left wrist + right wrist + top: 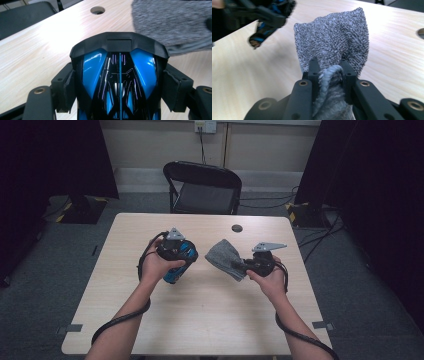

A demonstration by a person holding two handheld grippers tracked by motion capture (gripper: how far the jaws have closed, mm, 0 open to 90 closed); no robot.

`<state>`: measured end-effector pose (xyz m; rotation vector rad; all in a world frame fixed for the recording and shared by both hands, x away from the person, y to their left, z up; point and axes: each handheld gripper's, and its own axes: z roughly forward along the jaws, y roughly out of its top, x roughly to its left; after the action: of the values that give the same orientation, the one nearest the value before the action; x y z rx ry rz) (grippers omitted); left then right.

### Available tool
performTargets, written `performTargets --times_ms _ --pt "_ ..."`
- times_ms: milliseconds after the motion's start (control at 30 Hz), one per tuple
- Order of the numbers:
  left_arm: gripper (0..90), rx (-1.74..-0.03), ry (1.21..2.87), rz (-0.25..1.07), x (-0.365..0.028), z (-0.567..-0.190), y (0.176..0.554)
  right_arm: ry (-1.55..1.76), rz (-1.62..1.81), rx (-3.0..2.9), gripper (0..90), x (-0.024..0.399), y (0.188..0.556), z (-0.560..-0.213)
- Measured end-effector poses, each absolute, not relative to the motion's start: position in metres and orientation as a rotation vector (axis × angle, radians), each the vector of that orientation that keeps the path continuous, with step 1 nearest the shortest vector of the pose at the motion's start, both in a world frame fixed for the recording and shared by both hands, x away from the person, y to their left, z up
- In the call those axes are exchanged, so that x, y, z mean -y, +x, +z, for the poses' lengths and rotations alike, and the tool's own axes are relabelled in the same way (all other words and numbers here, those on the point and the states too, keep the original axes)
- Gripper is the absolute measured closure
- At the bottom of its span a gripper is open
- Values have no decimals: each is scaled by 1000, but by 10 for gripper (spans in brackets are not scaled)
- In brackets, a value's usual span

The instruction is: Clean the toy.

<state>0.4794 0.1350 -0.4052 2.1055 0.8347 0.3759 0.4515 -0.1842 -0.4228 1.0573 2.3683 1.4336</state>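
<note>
My left gripper (pixel 178 254) holds the toy car (pixel 119 82) above the table (pixel 200 320), left of centre. Both pads press the car's blue-and-black sides; the jaws stand wide around its body. The car's black spoiler points away from my hand.

My right gripper (pixel 329 65) is clamped on the cloth (pixel 334 35), jaws nearly together with a bunched fold pinched between them. The grey cloth fans out beyond the fingertips, above the table, right of centre. In the high view, the cloth's free edge lies near the car, apart from it. A chair (pixel 202 185) stands behind the table.
</note>
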Motion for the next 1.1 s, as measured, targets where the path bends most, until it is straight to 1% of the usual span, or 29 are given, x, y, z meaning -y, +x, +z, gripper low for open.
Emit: performTargets --times_ms 167,333,733,1100 --pt "257 -795 2116 372 -126 -398 477 1082 1427 -2330 753 181 458 -420" --pt "257 -760 2115 359 -117 -395 476 1072 1432 -2313 753 169 461 -413" --pt "257 -748 2122 364 -110 -390 475 1048 1437 -2310 753 151 464 -403" --pt "257 -761 2122 358 -108 -394 476 1026 1480 -2335 753 139 460 -404"
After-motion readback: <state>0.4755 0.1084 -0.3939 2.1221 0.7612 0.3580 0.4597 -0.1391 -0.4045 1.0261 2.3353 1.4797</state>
